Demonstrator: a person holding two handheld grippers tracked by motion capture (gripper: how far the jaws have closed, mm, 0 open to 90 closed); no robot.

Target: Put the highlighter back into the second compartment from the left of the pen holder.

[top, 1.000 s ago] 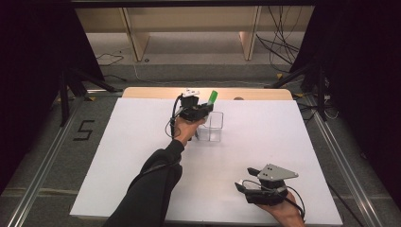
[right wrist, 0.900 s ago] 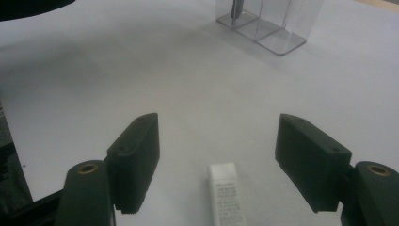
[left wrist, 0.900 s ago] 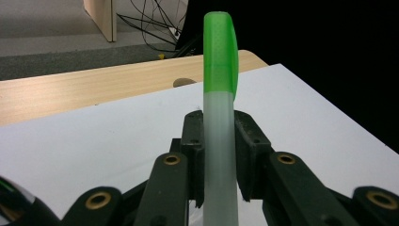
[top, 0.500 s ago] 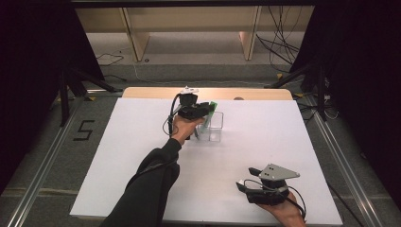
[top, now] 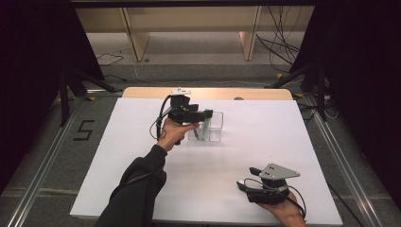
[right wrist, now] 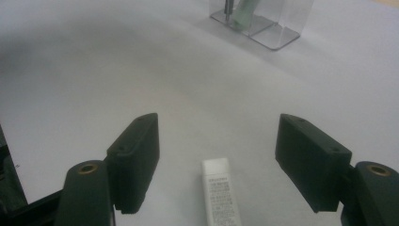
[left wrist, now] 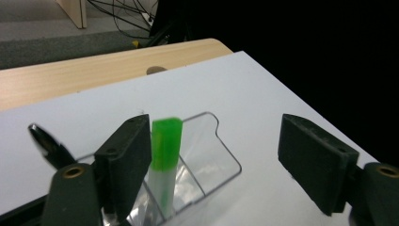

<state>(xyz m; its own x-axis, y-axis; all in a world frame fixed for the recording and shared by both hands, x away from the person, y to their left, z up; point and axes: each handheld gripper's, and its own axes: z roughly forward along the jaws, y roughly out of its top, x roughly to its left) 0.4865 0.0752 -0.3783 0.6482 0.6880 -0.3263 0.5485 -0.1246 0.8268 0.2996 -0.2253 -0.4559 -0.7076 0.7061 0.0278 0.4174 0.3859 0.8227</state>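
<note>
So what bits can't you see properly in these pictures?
- White eraser: right gripper view, near end cut off by the bottom edge; label print too small to read.
- Green-capped marker: left gripper view, blurred, lower part behind the clear holder wall.
- Holder's contents: high view, partly covered by the left gripper.

Black tools (dark sleeve)

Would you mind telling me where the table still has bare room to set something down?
The white table is bare along its left side beside the sleeve, across the middle between the clear organizer and the right claw, and on the far right. It is crowded at the organizer, where the left claw hovers, and around the eraser.
</note>
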